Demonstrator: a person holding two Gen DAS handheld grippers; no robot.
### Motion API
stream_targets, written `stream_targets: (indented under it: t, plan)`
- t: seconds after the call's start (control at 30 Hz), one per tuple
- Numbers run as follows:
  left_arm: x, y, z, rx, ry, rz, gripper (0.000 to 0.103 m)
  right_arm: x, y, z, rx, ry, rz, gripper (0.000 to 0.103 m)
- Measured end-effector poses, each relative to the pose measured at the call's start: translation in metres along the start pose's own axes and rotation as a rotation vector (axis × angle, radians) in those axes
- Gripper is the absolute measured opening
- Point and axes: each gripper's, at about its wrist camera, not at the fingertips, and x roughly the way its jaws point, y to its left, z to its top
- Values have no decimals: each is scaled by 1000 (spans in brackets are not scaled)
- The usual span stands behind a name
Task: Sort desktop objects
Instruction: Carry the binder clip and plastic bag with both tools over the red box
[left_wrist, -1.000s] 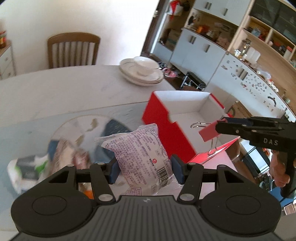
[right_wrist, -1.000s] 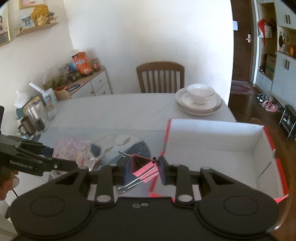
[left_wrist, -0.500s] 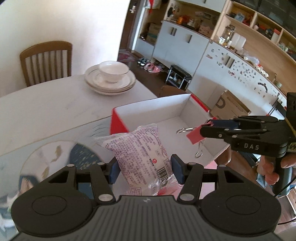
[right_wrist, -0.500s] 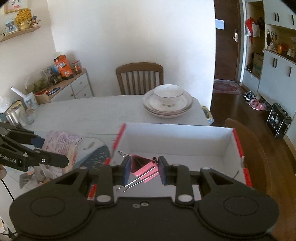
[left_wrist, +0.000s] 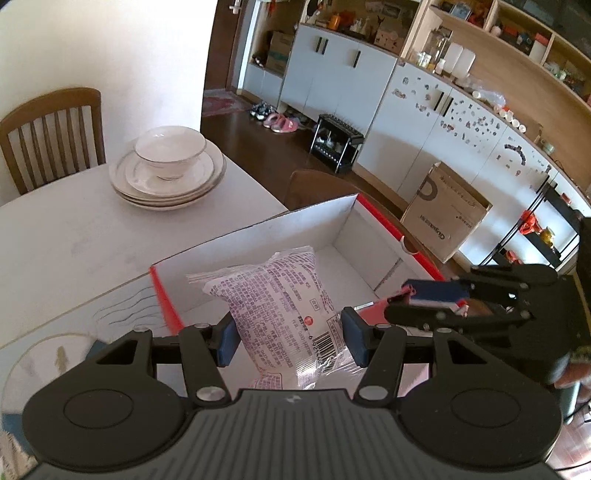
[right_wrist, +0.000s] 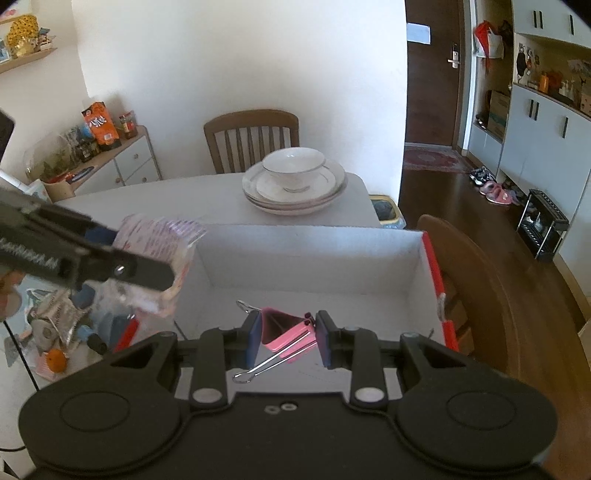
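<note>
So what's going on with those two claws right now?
Left claw shut on snack packet; right claw shut on pink binder clip. Both over red box. Nothing blocking.

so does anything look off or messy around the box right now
Left of the red box, a heap of crumpled wrappers and an orange lie jumbled on the table. The box itself looks tidy, empty inside.

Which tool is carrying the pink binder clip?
The right tool, shut on the pink binder clip over the red box. The left tool holds a snack packet.
</note>
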Motion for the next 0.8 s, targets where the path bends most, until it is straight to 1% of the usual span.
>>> stream_targets:
  t: [0.2, 0.33, 0.67, 0.8]
  plan:
    - [42, -8, 12, 16, 61, 8, 56, 13, -10, -7, 2, 29, -7, 30]
    - [64, -10, 14, 37, 99, 16, 56, 18, -13, -12, -14, 49, -13, 30]
    - [104, -10, -4, 72, 207, 21, 56, 34, -20, -24, -22, 114, -22, 30]
    - [115, -8, -9, 63, 246, 15, 56, 39, -20, -26, -23, 128, -23, 30]
